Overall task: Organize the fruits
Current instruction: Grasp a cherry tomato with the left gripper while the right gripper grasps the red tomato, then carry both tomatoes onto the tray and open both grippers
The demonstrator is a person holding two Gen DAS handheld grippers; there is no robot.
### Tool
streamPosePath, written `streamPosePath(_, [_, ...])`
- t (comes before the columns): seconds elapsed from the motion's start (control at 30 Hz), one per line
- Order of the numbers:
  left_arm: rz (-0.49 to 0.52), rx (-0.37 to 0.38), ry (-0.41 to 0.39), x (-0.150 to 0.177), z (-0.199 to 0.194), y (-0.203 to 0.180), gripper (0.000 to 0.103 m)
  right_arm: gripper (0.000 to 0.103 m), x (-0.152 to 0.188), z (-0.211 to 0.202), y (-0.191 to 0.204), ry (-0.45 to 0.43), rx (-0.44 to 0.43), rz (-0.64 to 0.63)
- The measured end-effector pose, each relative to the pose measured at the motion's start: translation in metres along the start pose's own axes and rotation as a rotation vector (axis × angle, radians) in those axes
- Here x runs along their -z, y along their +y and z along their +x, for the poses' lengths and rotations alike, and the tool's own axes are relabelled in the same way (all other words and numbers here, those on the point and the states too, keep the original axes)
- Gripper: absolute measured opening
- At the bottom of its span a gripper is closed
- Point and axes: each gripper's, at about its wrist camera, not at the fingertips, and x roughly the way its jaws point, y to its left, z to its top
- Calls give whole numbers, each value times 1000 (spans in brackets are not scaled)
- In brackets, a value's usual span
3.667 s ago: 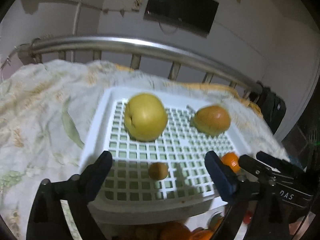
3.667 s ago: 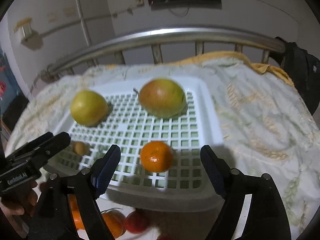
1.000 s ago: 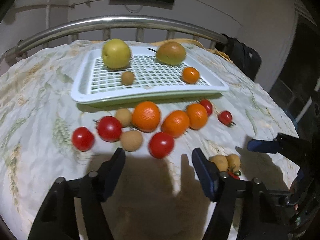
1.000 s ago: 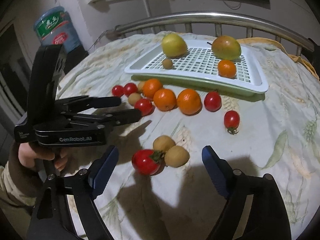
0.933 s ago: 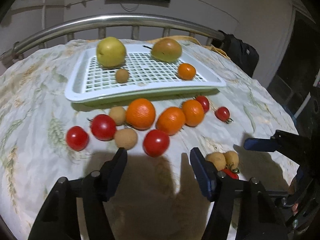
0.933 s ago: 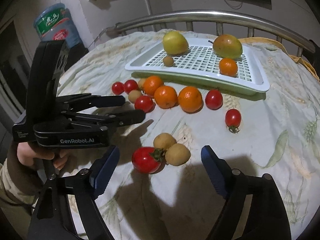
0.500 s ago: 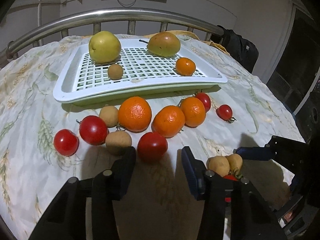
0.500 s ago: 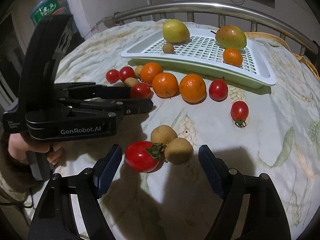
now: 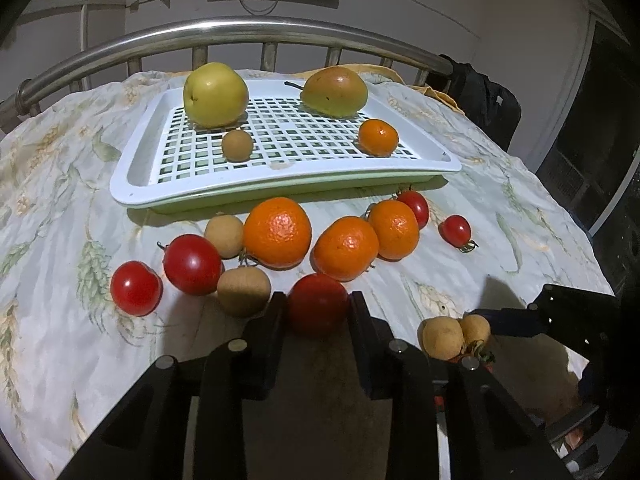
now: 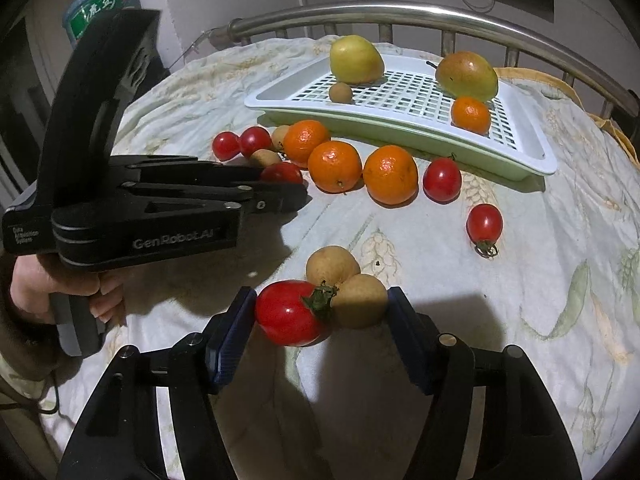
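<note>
Two black fingers of the left gripper (image 9: 317, 312) were closing on a red tomato (image 9: 318, 303), pads against its sides, on the cloth-covered table (image 9: 52, 184) just before the white tray's (image 9: 132, 184) front edge.

From the right wrist, the right gripper (image 10: 320, 312) was closing, a stemmed tomato (image 10: 289, 312) and a brown longan (image 10: 360, 306) between its blue pads, which touched or nearly touched them, near the table's front edge.

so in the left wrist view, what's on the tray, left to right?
yellow apple → small brown fruit → pear → small orange, all on the white tray.
</note>
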Motion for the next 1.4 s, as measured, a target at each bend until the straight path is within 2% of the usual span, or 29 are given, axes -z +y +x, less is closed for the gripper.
streamPosePath(0.1, [-6, 3, -8, 2, -4, 2, 33, 72, 0, -3, -3, -3, 19, 15])
streamPosePath(0.27, [1, 5, -20, 2, -9, 0, 33, 72, 0, -5, -3, 5, 46, 15])
streamPosePath(0.37, [10, 6, -23, 3, -10, -2, 33, 68, 1, -6, -3, 25, 42, 23])
streamPosePath(0.63, [11, 9, -35, 3, -14, -3, 33, 35, 3, -10, -2, 30, 11, 40])
streamPosePath(0.8, [11, 18, -55, 2, -20, -4, 33, 35, 3, -11, -1, 14, 15, 43])
streamPosePath(1.07, [1, 42, -103, -3, -34, -3, 33, 35, -4, -34, -9, -101, -11, 82])
streamPosePath(1.23, [-23, 39, -149, -12, -47, 3, 33, 35, -16, -53, -14, -176, 8, 95])
streamPosePath(1.4, [-63, 30, -192, -23, -64, 14, 33, 35, -32, -72, -23, -214, 18, 122])
